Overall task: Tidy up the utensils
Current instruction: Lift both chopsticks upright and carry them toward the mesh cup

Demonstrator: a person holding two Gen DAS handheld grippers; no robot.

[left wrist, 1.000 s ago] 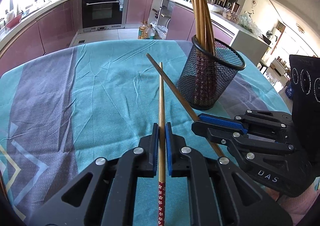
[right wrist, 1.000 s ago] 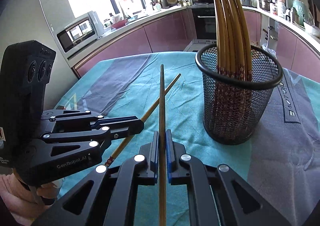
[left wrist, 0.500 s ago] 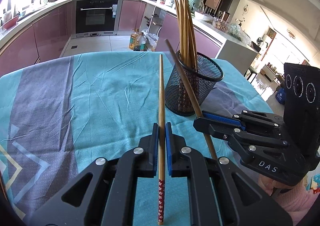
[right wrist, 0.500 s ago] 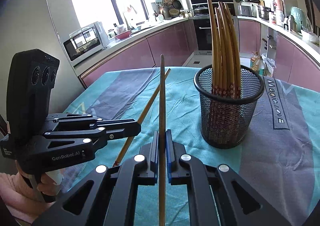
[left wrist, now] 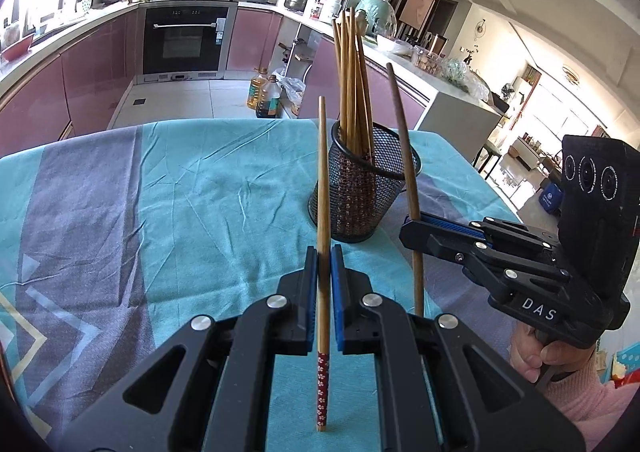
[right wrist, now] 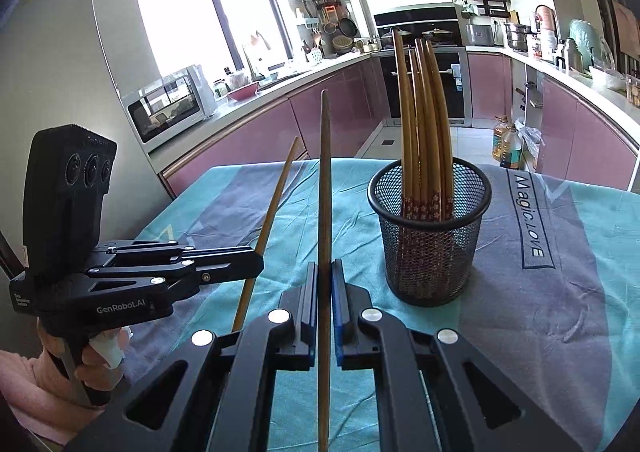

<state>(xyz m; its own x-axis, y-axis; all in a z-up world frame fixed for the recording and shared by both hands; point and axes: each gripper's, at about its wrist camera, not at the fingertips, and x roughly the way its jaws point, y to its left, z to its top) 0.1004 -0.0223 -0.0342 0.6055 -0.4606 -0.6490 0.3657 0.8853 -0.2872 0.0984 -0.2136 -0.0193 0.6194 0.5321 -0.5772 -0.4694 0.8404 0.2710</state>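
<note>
Lettering on the teal and grey tablecloth reads "Magic LOVE". The left gripper, marked "GenRobot.AI", is clamped on a light wooden chopstick with a red flowered end; the right gripper, marked "DAS", pinches a darker plain wooden chopstick. Both sticks are held off the cloth, just beside the black wire-mesh cup of upright chopsticks. Its mesh blurs their patterned ends. The darker stick's lower end is cut off.
</note>
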